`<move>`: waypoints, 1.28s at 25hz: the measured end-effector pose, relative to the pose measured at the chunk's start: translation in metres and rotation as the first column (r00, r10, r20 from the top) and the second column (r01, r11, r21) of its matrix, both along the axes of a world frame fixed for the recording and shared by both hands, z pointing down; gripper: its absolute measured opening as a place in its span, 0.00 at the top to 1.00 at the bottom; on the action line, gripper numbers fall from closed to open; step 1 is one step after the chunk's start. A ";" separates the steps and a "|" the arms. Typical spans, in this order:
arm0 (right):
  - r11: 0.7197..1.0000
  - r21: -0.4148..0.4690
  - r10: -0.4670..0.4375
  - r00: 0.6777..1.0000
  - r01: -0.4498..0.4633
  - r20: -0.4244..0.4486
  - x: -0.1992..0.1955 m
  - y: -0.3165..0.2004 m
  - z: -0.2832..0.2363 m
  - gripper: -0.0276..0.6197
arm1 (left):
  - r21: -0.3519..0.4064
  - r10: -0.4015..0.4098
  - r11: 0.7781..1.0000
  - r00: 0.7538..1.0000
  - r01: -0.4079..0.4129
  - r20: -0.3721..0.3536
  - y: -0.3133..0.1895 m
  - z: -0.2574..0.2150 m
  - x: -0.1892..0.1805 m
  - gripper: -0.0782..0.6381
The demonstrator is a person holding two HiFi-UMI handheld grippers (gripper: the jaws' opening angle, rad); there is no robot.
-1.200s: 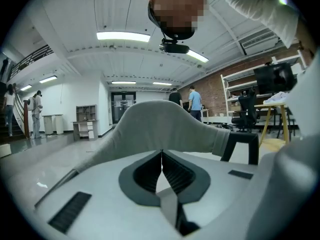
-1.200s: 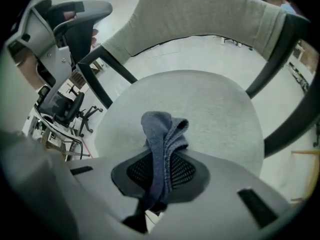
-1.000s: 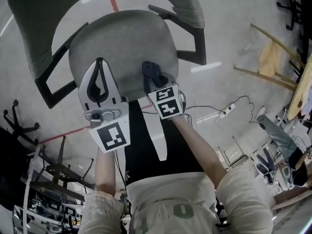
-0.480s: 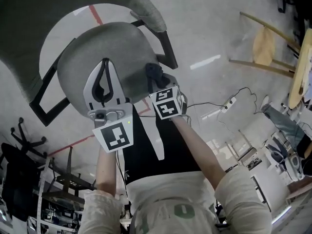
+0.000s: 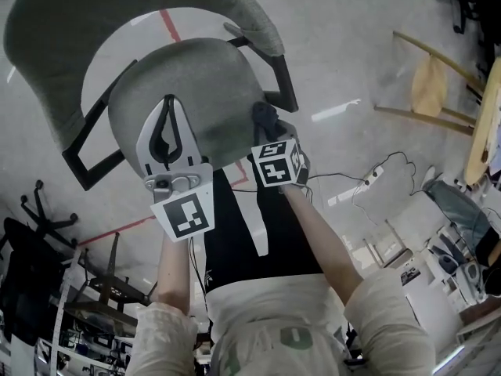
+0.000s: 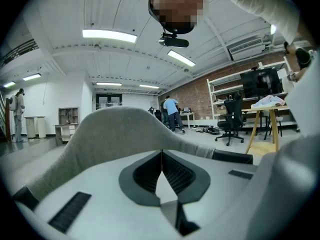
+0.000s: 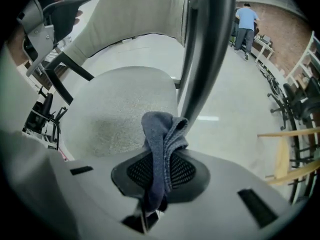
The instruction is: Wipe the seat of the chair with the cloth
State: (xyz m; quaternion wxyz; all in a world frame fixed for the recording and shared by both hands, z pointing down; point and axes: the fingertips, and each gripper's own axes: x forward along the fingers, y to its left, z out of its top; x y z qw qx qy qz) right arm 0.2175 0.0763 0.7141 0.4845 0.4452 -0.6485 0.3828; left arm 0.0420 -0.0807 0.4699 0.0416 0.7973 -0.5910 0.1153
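While right gripper (image 5: 265,122) clamps cloth (image 7: 161,134), it has shifted right on seat (image 5: 200,77) | left gripper (image 5: 166,100) closed, empty

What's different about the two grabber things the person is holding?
The left gripper holds nothing, its jaws closed on each other, while the right gripper pinches a blue cloth. In the head view the left gripper lies over the left part of the seat, while the right gripper is at the seat's right edge. What they share: both are shut, and both are at the same seat.
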 end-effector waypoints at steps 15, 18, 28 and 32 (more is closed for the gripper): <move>0.855 0.518 -0.139 0.960 -0.008 0.245 -0.103 -0.174 -0.297 0.87 | 0.181 -0.202 0.957 0.970 0.225 -0.137 -0.034 -0.203 -0.056 0.87; 0.753 0.656 -0.193 0.941 -0.039 0.278 -0.120 -0.192 -0.391 0.87 | 0.260 -0.179 0.941 0.971 0.216 -0.161 -0.031 -0.270 -0.049 0.87; 0.414 0.903 -0.332 0.905 -0.113 0.265 -0.137 -0.165 -0.590 0.87 | 0.313 -0.123 0.932 0.971 0.185 -0.206 0.025 -0.365 -0.054 0.87; 0.425 0.898 -0.351 0.893 -0.117 0.283 -0.152 -0.152 -0.593 0.87 | 0.291 -0.159 0.934 0.971 0.206 -0.177 0.035 -0.362 -0.080 0.87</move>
